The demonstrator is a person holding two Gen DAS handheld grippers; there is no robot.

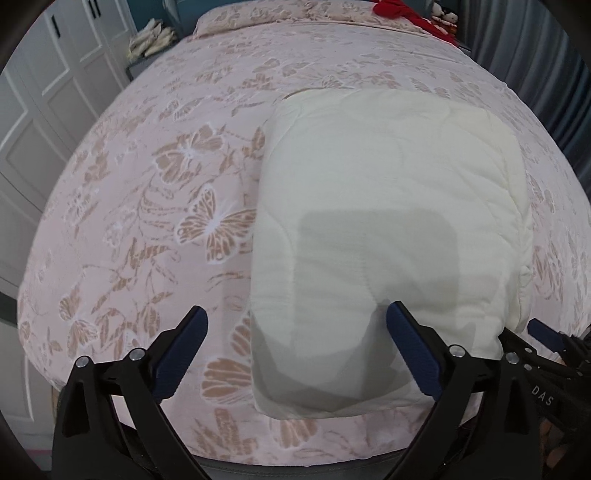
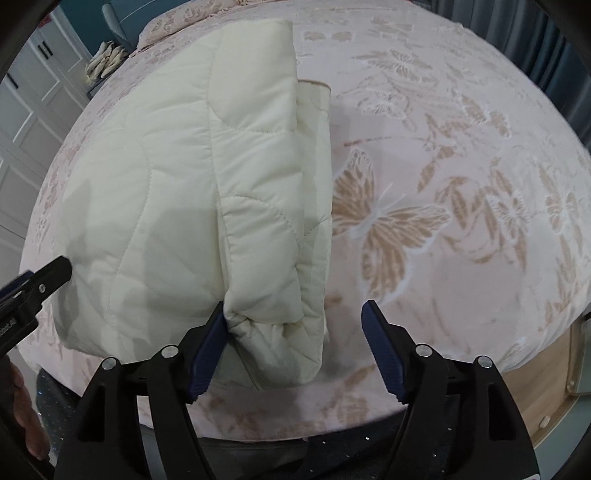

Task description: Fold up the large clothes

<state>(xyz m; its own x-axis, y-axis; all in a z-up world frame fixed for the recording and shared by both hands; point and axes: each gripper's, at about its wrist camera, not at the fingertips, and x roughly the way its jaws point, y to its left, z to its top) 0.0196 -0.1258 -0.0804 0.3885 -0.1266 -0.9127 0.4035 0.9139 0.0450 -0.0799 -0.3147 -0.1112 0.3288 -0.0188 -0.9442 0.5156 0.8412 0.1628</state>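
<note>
A cream quilted jacket [image 1: 388, 206] lies folded into a thick rectangle on the bed; it also shows in the right wrist view [image 2: 177, 192]. My left gripper [image 1: 297, 325] is open and empty, with its fingers on either side of the jacket's near left edge. My right gripper [image 2: 293, 321] is open, and its left pad [image 2: 210, 343] touches the folded sleeve end at the jacket's near right corner. The right gripper's tip shows in the left wrist view [image 1: 546, 336]. The left gripper's tip shows in the right wrist view [image 2: 37, 284].
The bed is covered with a pink spread with tan butterflies [image 1: 147, 206]. White wardrobe doors [image 1: 44, 92] stand to the left. Red and plush items [image 1: 417, 14] sit at the head of the bed. The wooden bed frame [image 2: 554, 387] shows at the near right.
</note>
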